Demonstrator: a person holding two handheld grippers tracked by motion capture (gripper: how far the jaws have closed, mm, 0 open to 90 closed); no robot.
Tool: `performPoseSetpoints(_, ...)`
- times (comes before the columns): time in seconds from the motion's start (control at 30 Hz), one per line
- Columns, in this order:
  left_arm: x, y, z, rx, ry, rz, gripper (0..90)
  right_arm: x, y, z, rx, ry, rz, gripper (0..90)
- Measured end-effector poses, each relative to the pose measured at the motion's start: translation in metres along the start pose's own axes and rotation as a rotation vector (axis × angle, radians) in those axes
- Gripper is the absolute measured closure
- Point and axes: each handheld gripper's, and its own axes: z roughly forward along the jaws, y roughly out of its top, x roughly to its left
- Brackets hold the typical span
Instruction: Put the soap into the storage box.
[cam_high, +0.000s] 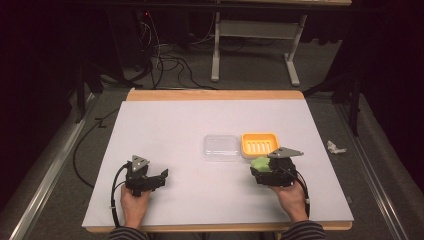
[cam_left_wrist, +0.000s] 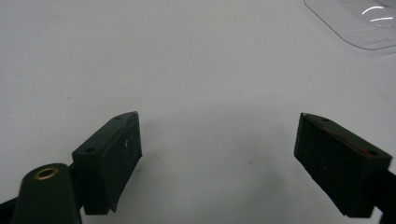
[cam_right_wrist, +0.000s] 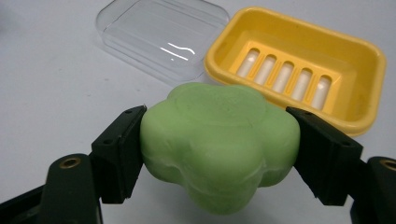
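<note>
A green flower-shaped soap (cam_right_wrist: 219, 151) is clamped between the jaws of the right tongs (cam_right_wrist: 219, 154), one pad pressed against each flank, and it is carried just clear of the white worktop (cam_high: 165, 125). The move judged to be in hand is the setting of the soap into the yellow soap dish (cam_right_wrist: 299, 70), and the relation that matters is a simple one: the dish lies directly ahead of the right tongs and slightly to their right, just beyond the soap, with its long axis running across the worktop, roughly crosswise to the line of approach. In the high view the soap (cam_high: 260, 163) is seen at the near edge of the dish (cam_high: 259, 144), so a short forward carry and a lowering would seem to be all that is called for. A clear plastic lid (cam_right_wrist: 161, 37) lies beside the dish on its left, touching it or very nearly so. The left tongs (cam_left_wrist: 217, 154) are held wide apart over bare worktop with nothing between them, well away from the dish; the right hand (cam_high: 292, 197) is plainly the nearer. The underside of the soap is hidden, and the far side of the lid (cam_left_wrist: 359, 23) is cut off in the left gripper view.
</note>
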Motion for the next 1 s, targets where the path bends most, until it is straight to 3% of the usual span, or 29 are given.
performPoseSetpoints(0.23,0.0,0.0,0.0,0.003,0.0,0.002,15.6,-0.004,0.006,0.0,-0.011,-0.019,-0.012,25.1)
performPoseSetpoints(1.0,0.0,-0.001,0.001,0.02,0.004,0.013,15.7,-0.039,0.022,0.0,-0.037,-0.046,0.08,25.1)
